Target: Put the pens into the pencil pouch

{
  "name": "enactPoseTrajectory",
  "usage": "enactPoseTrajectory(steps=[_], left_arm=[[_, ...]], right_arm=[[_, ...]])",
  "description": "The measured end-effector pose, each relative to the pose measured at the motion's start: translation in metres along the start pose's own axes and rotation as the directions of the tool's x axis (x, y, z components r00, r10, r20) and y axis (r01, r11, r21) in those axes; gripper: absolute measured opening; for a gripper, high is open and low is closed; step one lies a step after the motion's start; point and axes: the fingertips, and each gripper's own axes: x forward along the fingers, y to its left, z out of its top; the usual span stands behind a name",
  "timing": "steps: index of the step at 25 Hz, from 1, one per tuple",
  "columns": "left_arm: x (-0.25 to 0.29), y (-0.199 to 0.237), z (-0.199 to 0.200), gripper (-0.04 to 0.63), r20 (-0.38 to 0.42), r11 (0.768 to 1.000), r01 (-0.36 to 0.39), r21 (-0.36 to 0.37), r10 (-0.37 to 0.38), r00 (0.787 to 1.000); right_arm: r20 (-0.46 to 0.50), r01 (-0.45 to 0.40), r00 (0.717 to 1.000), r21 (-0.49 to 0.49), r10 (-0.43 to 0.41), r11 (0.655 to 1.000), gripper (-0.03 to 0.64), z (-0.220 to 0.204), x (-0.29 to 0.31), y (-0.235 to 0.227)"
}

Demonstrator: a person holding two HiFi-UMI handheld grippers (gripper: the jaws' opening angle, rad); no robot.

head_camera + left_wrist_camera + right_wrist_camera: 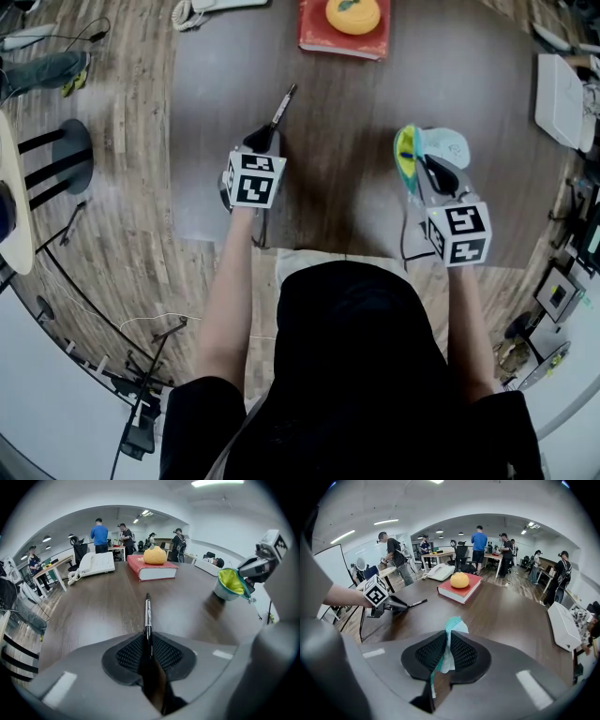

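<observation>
Left fingers point(126, 656) clamped on black pen point(148, 616), right fingers point(464, 651) pinching rim of open pencil pouch point(453, 626)

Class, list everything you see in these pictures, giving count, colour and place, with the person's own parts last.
table: one, dark brown, under everything.
pen: one, black, held by the left tool.
pencil pouch: one, light blue with yellow-green lining, held by the right tool.
book: one, red, table's far edge.
round thing: one, orange-yellow, on the book.
telephone: one, white, table's far left.
box: one, white, table's right edge.
people: several, mixed colours, at background desks.
left tool: one, grey, shut on the pen.
right tool: one, grey, shut on the pencil pouch.
</observation>
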Motion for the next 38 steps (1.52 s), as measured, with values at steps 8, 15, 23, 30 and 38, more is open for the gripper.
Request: enactPoseTrajectory(steps=[8,15,23,30,38], left_arm=[[-0.005,-0.007,0.0,0.06,0.001,1.0,0.007,0.01,-0.007,1.0],[-0.015,-0.029,0.007,0.06,0.03,1.0,0.021,0.018,-0.022,0.999],[-0.037,-0.073,0.013,0.06,0.074,0.997,0.054,0.061,-0.058,0.996],[-0.059,-0.123,0.013,0.06,0.087,0.987,0.093,0.128,-0.105,0.991],[-0.08,-0.185,0.021,0.06,0.071,0.958,0.165,0.235,-0.186,0.98]], right_arm=[[0.006,-0.003,1.0,-0.002,0.003,1.0,0.041,0.0,-0.002,0.002],[0.029,-0.004,1.0,-0.008,0.005,1.0,0.041,-0.003,-0.01,-0.001],[0.059,-0.004,0.998,-0.021,0.005,1.0,0.04,-0.009,-0.018,-0.005],[0.1,-0.017,0.995,-0.013,0.018,1.0,0.035,-0.016,-0.03,-0.008],[0.138,-0.021,0.99,0.001,0.021,1.0,0.029,-0.023,-0.041,-0.013]])
